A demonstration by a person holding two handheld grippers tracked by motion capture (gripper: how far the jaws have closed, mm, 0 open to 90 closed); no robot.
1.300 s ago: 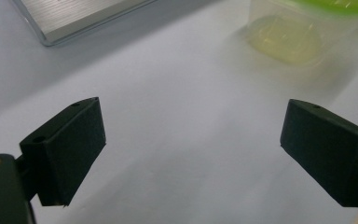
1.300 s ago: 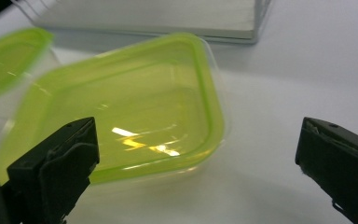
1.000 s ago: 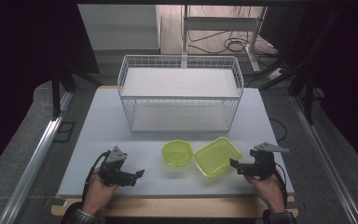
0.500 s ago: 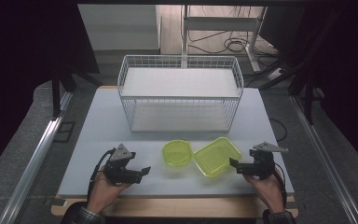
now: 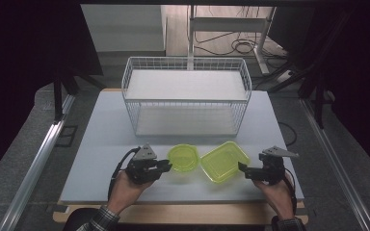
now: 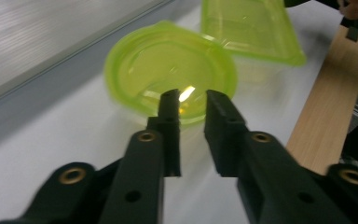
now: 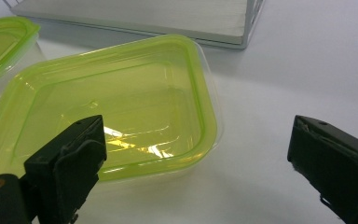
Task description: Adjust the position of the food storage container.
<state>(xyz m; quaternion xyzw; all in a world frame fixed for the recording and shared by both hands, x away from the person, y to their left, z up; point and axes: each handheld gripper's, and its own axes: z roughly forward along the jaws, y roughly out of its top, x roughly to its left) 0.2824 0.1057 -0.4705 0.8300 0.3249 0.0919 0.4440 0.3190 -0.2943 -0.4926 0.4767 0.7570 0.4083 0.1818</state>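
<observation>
The left claw (image 6: 189,100), just narrowed with nothing between its jaws, should straddle the round container's (image 6: 170,70) rim squarely before clenching; the right claw (image 7: 198,163) stands released beside the rectangular container (image 7: 107,102).

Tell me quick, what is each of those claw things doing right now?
Left gripper: jaws just closing, nearly shut, at the near rim of the round green container, holding nothing.
Right gripper: wide open, empty, beside the rectangular green container.

A round yellow-green tub (image 5: 183,157) sits upright on the table, touching a rectangular tub (image 5: 224,161) of the same translucent plastic.
</observation>
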